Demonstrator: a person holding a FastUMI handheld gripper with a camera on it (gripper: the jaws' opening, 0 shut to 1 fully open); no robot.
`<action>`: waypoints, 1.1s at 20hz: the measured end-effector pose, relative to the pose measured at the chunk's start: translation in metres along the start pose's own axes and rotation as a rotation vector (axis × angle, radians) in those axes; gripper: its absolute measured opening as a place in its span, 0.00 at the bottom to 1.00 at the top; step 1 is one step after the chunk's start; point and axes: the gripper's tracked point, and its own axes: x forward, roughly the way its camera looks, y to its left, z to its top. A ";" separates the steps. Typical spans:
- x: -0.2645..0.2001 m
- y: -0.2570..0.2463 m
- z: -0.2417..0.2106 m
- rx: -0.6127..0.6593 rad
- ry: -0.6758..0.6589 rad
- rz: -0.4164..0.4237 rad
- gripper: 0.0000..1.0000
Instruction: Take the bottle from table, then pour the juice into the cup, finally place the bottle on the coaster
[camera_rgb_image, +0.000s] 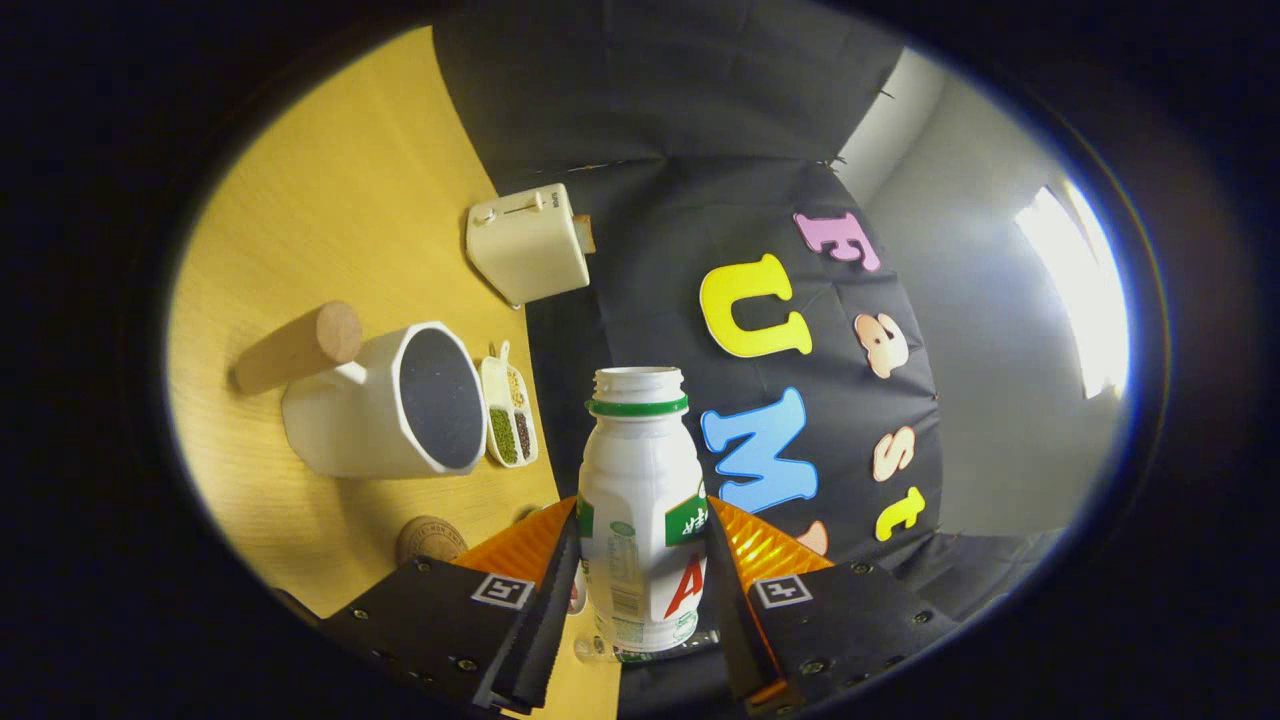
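Observation:
A small white bottle with a green neck ring and an open mouth stands between my fingers, and my gripper is shut on its body. The whole view is rolled, so the table looks tipped on its side and the bottle is lifted off it. A white cup with a cork-topped handle stands on the yellow table, ahead and to the left of the bottle, its dark mouth facing me. A round cork coaster lies on the table close by the left finger.
A cream toaster stands at the table's far edge against the black cloth wall. A small white dish holding green and dark beans lies just behind the cup. A grey wall with a bright window is to the right.

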 end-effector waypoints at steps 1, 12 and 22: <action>0.001 -0.001 0.001 0.019 -0.001 -0.001 0.65; 0.009 0.003 -0.005 0.405 0.029 0.083 0.66; 0.018 0.012 -0.025 0.963 0.071 0.188 0.66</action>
